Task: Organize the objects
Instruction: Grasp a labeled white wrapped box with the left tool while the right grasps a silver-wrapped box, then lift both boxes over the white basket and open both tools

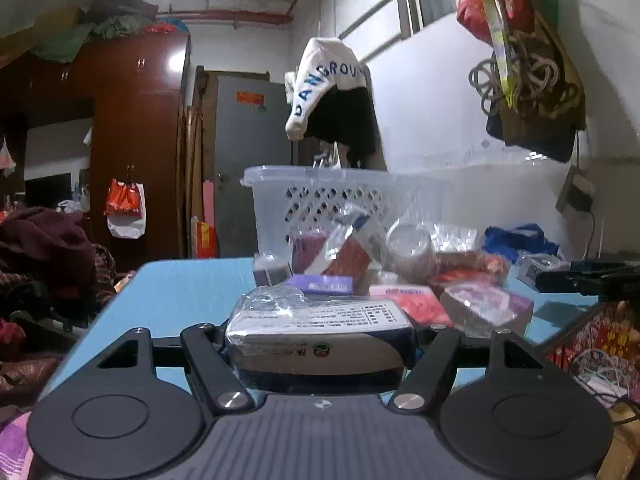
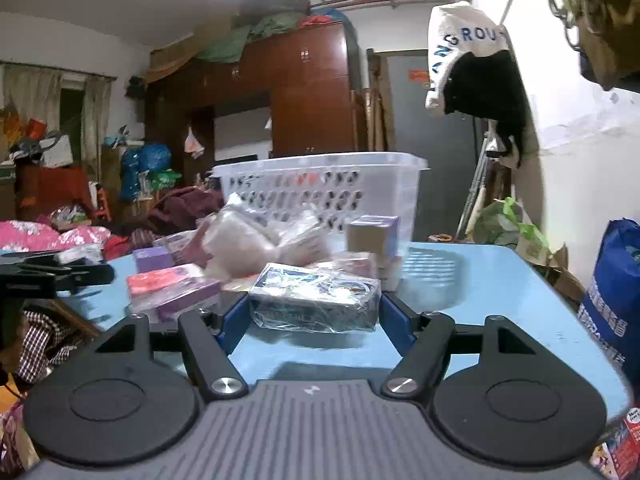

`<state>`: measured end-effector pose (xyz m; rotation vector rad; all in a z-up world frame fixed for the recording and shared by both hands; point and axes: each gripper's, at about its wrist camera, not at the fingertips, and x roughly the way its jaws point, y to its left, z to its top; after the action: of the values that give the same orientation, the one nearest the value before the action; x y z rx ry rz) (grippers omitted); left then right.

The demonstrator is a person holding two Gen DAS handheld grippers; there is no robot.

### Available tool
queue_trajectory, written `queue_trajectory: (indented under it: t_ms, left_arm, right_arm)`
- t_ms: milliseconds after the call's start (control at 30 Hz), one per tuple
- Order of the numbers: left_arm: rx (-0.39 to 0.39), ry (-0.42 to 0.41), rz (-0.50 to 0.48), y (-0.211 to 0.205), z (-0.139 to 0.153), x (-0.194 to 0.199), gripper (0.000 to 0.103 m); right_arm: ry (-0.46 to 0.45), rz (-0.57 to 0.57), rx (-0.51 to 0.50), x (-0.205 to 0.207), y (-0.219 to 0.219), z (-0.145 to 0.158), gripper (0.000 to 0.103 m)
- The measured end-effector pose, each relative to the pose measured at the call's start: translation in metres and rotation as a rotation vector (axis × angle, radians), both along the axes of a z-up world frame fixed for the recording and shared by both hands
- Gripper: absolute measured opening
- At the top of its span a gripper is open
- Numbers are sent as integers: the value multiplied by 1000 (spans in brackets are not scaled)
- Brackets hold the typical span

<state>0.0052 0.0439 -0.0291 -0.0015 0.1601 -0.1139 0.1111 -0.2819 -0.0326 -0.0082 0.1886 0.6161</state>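
- Left wrist view: the blue table [image 1: 180, 292] runs from the left edge to the far right.
- In the middle, close to the camera, the left gripper [image 1: 320, 340] has its two jaws on both short ends of a white box [image 1: 320, 334] in a clear bag. The box fills the gap from jaw to jaw, so it looks gripped.
- The white box lies flat. Its long side runs left to right, across the gripper. Its printed top faces up.
- Behind it sits a pile of small packs [image 1: 400, 280], some purple, some red.
- Behind the pile stands a clear basket [image 1: 320, 196] with holes in its wall.
- At the far right, the tip of the other gripper pokes in over the table.

- Right wrist view: at the far left, the black tip of the other gripper shows over the table edge.
- Next comes a pink and purple pack [image 2: 172, 286] lying flat.
- In the middle, the right gripper [image 2: 314, 312] has its blue fingers [image 2: 230, 320] at both ends of a dark box [image 2: 316, 300] in a clear bag. I cannot tell if the pads press on it.
- The dark box lies flat on the table, long side left to right, a little slanted.
- The basket stands behind it, upright.
- To the right, bare table, then a blue bag [image 2: 616, 300] beside it.
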Motion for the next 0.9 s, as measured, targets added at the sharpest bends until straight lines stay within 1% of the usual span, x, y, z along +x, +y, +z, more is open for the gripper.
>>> queue_trajectory:
  t_ms: [200,367,467,567,633,700,767,800,833,900]
  left_arm:
    - [-15,-16,-1,4,6,-3,74]
    - [-41,-25,-11,5,10,-1,74]
    - [-73,-40,-29,5,19,3,74]
    - [-111,-78,-60,1,45,17,74]
    - [-139,-101,-88,-2,68,34,74]
    - [-187,-92,-111,-4,95,65,74]
    - [-212,-43,-117,-8,116,105,74]
    - [-213,-1,-109,-12,124,126,74]
    - [-222,40,-100,-14,129,146,74]
    - [-211,112,-83,-19,133,182,74]
  right_arm:
    - [-8,-30,20,6,-13,5,72]
    - [-14,-26,53,10,-20,12,72]
    - [-46,-11,62,12,-18,27,72]
    - [-107,13,44,25,-2,59,72]
    - [-160,22,16,43,17,83,72]
    - [-191,25,-32,70,41,103,72]
    - [-149,32,-56,105,60,116,72]
    - [-118,36,-72,124,70,120,72]
    - [-88,30,-90,139,77,121,72]
    - [-41,6,-116,164,88,120,72]
